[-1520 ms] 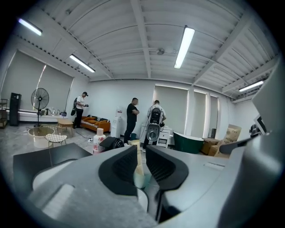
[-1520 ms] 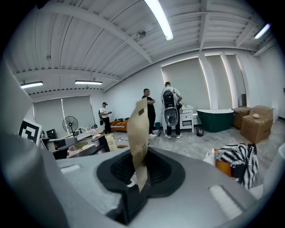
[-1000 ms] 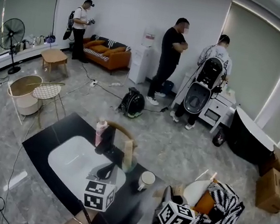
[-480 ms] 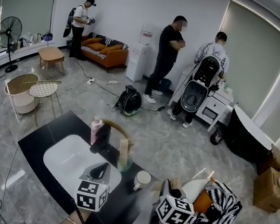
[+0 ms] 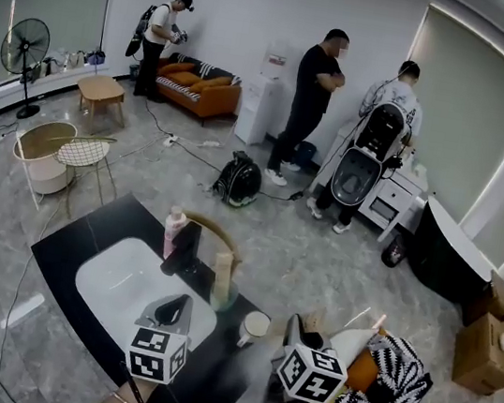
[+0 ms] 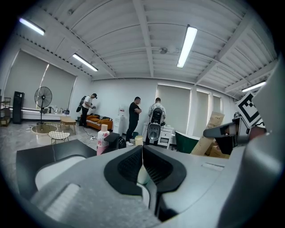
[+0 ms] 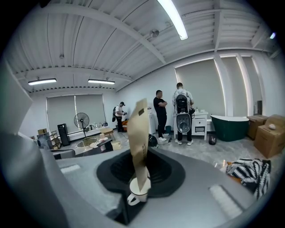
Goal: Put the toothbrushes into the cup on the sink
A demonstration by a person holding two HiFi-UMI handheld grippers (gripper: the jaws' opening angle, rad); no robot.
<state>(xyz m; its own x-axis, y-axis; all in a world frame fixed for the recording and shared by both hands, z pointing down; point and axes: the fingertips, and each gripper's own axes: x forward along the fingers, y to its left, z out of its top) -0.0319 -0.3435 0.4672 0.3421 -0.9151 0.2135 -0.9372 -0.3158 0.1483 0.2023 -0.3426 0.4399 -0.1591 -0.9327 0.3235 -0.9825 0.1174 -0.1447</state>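
Observation:
A white cup [image 5: 254, 327] stands on the black counter [image 5: 74, 248], right of the white sink basin [image 5: 116, 283]. In the right gripper view, my right gripper [image 7: 140, 171] is shut on a tan toothbrush pack [image 7: 139, 133] that stands upright between the jaws, with the cup [image 7: 138, 192] just beyond and below them. In the head view this gripper [image 5: 294, 331] is right of the cup. My left gripper [image 5: 169, 310] hovers over the basin's near edge, left of the cup. Its jaws [image 6: 142, 160] are shut with nothing between them. Another tan upright pack [image 5: 221, 275] stands by the faucet [image 5: 189, 250].
A pink bottle [image 5: 172, 231] stands behind the faucet. A white round seat with a black-and-white striped bag [image 5: 390, 379] is close on the right. Cardboard boxes [image 5: 492, 343] lie further right. A backpack [image 5: 238, 182], cables, chairs and three standing people fill the floor beyond.
The view has shifted a little. My left gripper has drifted slightly left, away from the cup. The right gripper keeps its hold on the tan pack beside the cup.

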